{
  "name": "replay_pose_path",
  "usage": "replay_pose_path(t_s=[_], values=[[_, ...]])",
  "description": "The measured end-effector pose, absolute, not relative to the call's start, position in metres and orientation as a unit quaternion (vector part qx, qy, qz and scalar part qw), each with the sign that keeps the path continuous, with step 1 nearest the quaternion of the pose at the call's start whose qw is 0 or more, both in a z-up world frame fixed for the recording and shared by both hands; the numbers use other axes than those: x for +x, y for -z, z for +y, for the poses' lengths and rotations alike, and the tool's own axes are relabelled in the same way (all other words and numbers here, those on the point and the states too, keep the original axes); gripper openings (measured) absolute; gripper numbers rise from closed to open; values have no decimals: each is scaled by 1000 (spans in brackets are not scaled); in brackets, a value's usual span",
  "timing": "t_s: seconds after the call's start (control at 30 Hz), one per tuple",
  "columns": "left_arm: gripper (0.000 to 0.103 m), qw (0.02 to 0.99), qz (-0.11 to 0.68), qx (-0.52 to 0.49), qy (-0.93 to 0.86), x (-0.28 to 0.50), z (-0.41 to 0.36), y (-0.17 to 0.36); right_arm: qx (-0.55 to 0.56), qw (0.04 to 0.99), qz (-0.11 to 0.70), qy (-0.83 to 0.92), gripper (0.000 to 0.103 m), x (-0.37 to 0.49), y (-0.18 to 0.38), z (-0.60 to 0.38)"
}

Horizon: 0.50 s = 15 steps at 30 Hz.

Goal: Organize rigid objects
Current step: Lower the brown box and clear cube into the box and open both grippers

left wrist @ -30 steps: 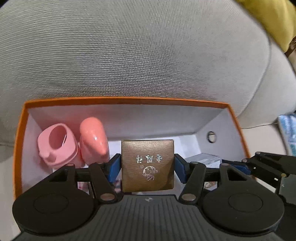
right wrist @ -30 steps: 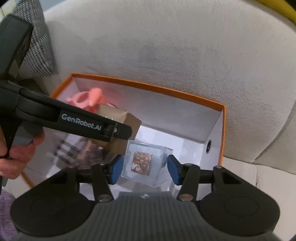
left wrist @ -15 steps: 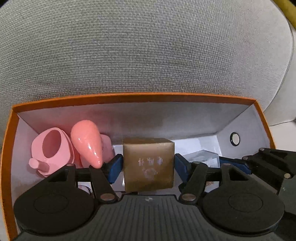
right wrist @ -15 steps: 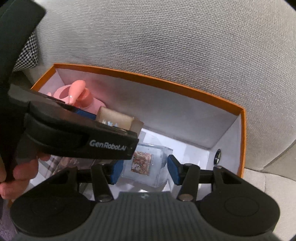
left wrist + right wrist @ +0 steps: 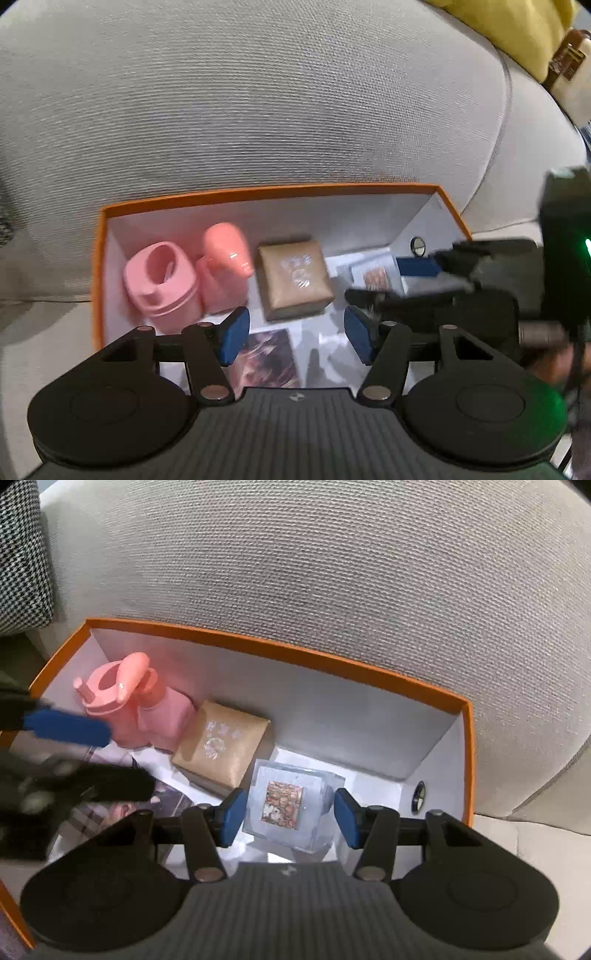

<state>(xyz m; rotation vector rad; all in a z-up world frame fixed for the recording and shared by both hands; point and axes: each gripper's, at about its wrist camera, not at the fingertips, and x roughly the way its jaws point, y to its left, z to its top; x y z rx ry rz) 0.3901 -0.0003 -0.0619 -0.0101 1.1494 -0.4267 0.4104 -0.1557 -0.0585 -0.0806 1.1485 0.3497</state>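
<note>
A brown gift box (image 5: pixel 293 278) lies tilted on the floor of the orange-rimmed white box (image 5: pixel 258 192), right of a pink cup (image 5: pixel 159 284) and a pink bottle (image 5: pixel 225 266). My left gripper (image 5: pixel 295 332) hovers just in front of the brown box; its jaws are closing with nothing between them. In the right wrist view the brown box (image 5: pixel 221 747) sits left of a clear cube (image 5: pixel 284 797) with a small picture inside. My right gripper (image 5: pixel 290 818) is shut on that cube, low inside the orange box (image 5: pixel 295 653). A blurred blue left finger (image 5: pixel 66 725) shows at the left.
A grey sofa cushion (image 5: pixel 258 92) rises behind the box. Photo cards (image 5: pixel 266 354) cover the box floor near its front. A round eyelet (image 5: pixel 417 245) sits in the right wall. A houndstooth cushion (image 5: pixel 22 554) is at far left, a yellow cushion (image 5: pixel 517 29) at far right.
My left gripper let go of the brown box and drew back and up; the box now rests on the orange box's floor. My right gripper kept its grip on the clear cube.
</note>
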Motion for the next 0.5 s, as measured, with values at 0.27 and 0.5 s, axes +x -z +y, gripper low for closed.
replay_pose_path(t_s=[0.27,0.5], values=[[69,816,544,26,192,382,17,68,12,817,548,-180,54,428,58,-144],[69,821,535,39,197,380,14,74,15,815,553,-172,54,432,63,-142]])
